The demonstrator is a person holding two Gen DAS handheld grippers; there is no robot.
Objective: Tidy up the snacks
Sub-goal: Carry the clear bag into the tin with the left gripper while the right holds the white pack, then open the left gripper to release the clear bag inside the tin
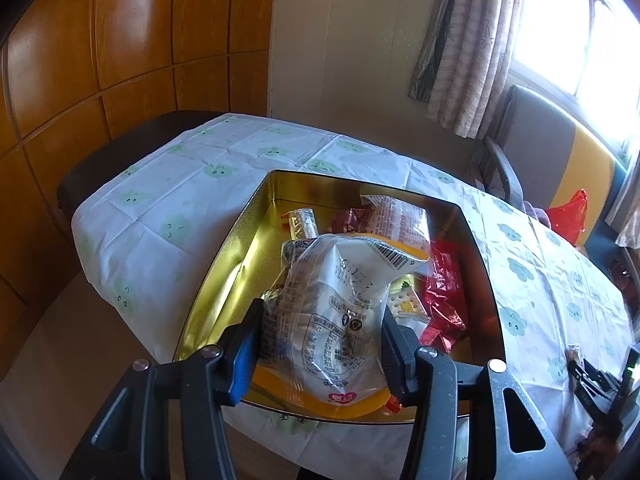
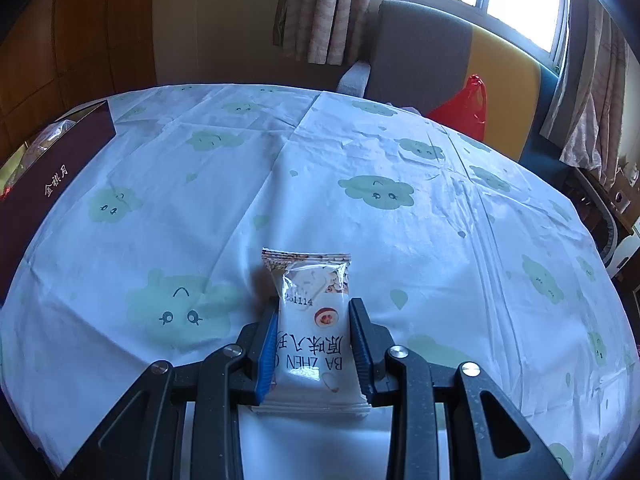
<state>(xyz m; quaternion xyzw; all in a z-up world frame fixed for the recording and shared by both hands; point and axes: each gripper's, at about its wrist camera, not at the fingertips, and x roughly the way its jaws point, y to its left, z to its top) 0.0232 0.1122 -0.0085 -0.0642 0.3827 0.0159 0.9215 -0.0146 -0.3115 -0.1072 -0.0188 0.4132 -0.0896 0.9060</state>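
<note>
Left wrist: left hand-held gripper (image 1: 320, 336) is clamping a white-and-yellow plastic snack bag (image 1: 332, 320) over the gold-lined rectangular tin (image 1: 224, 276) holding other snacks.
Right wrist: right hand-held gripper (image 2: 314, 340) is gripping a small white wrapped cake packet (image 2: 310, 328) above the cloud-print cloth surface (image 2: 360, 208).

Both wrist cams look down-forward along fingers (image 1: 244, 344), close over desk (image 2: 280, 200); shared: desk, tin (image 1: 224, 272), window.

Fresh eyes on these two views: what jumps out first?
The open gold metal tin on the cloud-print tablecloth, already heaped with snacks. The left gripper holds a clear-and-white snack bag over it. The right gripper pinches a small white cake packet above the cloth.
</note>
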